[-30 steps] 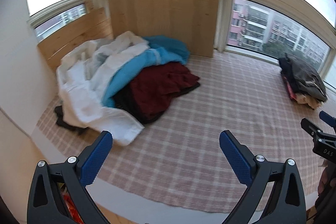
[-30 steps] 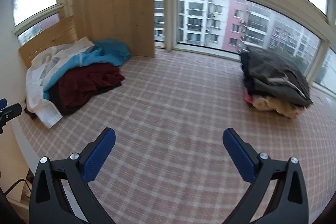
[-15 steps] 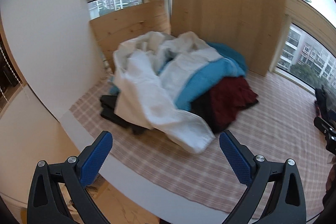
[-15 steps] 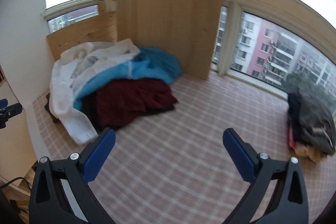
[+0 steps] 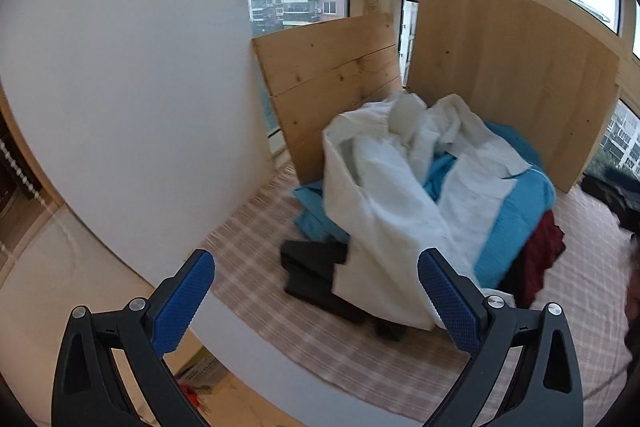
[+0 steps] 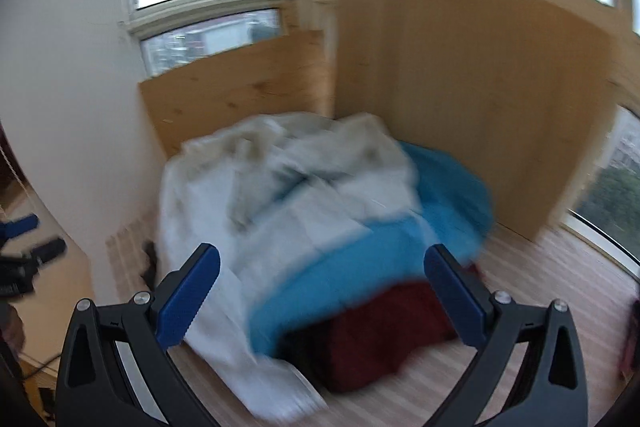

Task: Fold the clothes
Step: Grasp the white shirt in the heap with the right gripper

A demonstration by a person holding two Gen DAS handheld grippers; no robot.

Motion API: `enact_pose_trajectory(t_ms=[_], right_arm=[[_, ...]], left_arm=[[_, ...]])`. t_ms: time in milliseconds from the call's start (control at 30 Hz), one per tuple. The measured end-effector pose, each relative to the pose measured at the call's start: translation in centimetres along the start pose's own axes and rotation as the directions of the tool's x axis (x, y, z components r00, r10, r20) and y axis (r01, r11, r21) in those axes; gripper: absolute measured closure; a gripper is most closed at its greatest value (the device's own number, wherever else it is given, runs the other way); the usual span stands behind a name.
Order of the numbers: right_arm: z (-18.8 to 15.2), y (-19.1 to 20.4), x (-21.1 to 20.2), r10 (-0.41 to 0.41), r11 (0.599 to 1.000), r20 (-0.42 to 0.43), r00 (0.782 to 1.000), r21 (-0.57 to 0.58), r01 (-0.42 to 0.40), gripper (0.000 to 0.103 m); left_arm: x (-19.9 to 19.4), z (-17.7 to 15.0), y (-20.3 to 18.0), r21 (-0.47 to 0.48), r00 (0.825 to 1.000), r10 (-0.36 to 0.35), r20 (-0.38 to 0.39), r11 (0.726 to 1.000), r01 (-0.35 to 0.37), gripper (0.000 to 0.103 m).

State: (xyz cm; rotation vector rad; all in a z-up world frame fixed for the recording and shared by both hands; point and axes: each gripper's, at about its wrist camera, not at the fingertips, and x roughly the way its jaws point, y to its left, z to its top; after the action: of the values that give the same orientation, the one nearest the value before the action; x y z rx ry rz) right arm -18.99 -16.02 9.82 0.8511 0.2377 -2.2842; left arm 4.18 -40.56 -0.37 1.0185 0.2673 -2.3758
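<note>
Both wide-open, empty grippers swung toward clothes pile; black garment clear only left.

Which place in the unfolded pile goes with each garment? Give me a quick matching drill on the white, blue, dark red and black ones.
Things:
1. white garment
2. blue garment
3. dark red garment
4. black garment

Places:
a. flat on the checked mat, at the pile's left edge
b. draped over the top
c. low on the pile's right side
d. directly under the white layer

Pairs: 1-b, 2-d, 3-c, 4-a
</note>
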Motion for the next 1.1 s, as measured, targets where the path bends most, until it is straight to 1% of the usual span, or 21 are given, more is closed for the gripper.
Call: enact_pose_trajectory(t_ms=[133,167,233,267,300,367,433,533,667,700,767,800,833,867,900,967,1033,1100], right_arm=[[3.6,1.4,6.3,0.051,0.999,-0.057,0.997,0.020,-0.050,0.000],[4.6,1.5,7.9,0.096,0.994,-0.082,0.992,0.053,-0.092,0.000],[6.2,1.4,10.7,0.220,0.966,-0.116,0.969,0.166,-0.199,0.000],[7.0,1.6,12.1,0.254,0.952,-0.124,0.959,0.206,-0.226,0.000],[7.9,1.9,13.5,0.254,0.950,-0.131,0.958,0.218,-0.222,0.000],[9.6,2.9,16.3,0.226,0.961,-0.151,0.962,0.199,-0.194,0.000],[11.1,3.9,19.1,0.216,0.967,-0.180,0.960,0.177,-0.184,0.000],[12.0,5.0,22.8,0.223,0.967,-0.255,0.941,0.182,-0.180,0.000],[11.9,6.2,27.4,0.225,0.968,-0.344,0.912,0.186,-0.168,0.001],[11.9,6.4,28.2,0.216,0.970,-0.359,0.908,0.188,-0.156,0.008],[11.9,6.7,29.0,0.219,0.971,-0.377,0.900,0.178,-0.162,0.055],[12.0,6.8,29.1,0.231,0.969,-0.388,0.892,0.176,-0.174,0.098],[12.0,6.9,28.8,0.245,0.966,-0.392,0.887,0.177,-0.189,0.099],[11.9,6.9,28.4,0.253,0.964,-0.389,0.886,0.173,-0.200,0.099],[11.9,7.0,27.7,0.247,0.967,-0.382,0.890,0.157,-0.201,0.099],[12.1,7.0,25.6,0.212,0.977,-0.352,0.912,0.098,-0.189,0.099],[12.6,6.4,22.9,0.214,0.977,-0.299,0.930,0.080,-0.199,0.099],[13.4,5.2,19.5,0.199,0.980,-0.248,0.948,0.062,-0.189,0.099]], left_arm=[[1.8,1.1,2.1,0.005,1.000,-0.011,-0.004,1.000,0.011,0.001],[2.2,1.3,2.4,0.007,1.000,-0.015,-0.005,1.000,0.015,0.001],[3.0,1.6,2.7,0.008,1.000,-0.024,-0.006,1.000,0.024,0.001],[3.5,1.8,2.8,0.009,1.000,-0.028,-0.008,1.000,0.028,0.001],[4.0,1.9,2.9,0.009,0.999,-0.030,-0.011,1.000,0.030,0.001],[5.3,2.2,3.0,-0.009,1.000,-0.023,-0.009,1.000,0.023,0.001],[6.6,2.7,3.1,-0.021,1.000,-0.026,-0.015,0.999,0.026,0.001],[8.0,3.3,3.4,-0.032,1.000,-0.015,-0.023,0.999,0.014,0.001],[9.1,3.7,3.8,-0.038,0.999,0.003,-0.034,0.999,-0.004,0.001],[9.3,3.7,3.8,-0.033,0.999,0.014,-0.036,0.999,-0.015,0.001],[9.5,3.6,3.9,-0.022,0.999,0.030,-0.041,0.999,-0.031,0.001],[9.6,3.5,4.0,-0.019,0.998,0.037,-0.044,0.999,-0.038,0.001],[9.7,3.5,4.1,-0.018,0.998,0.044,-0.044,0.999,-0.045,0.001],[9.7,3.4,4.2,-0.017,0.998,0.051,-0.045,0.999,-0.052,0.001],[9.6,3.5,4.2,-0.014,0.998,0.054,-0.042,0.998,-0.054,0.001],[9.4,3.6,4.2,-0.007,0.998,0.058,-0.035,0.998,-0.058,0.001],[9.3,3.8,4.2,0.000,0.998,0.062,-0.028,0.998,-0.062,0.001],[9.1,3.9,4.2,0.007,0.998,0.067,-0.021,0.998,-0.067,0.001]])
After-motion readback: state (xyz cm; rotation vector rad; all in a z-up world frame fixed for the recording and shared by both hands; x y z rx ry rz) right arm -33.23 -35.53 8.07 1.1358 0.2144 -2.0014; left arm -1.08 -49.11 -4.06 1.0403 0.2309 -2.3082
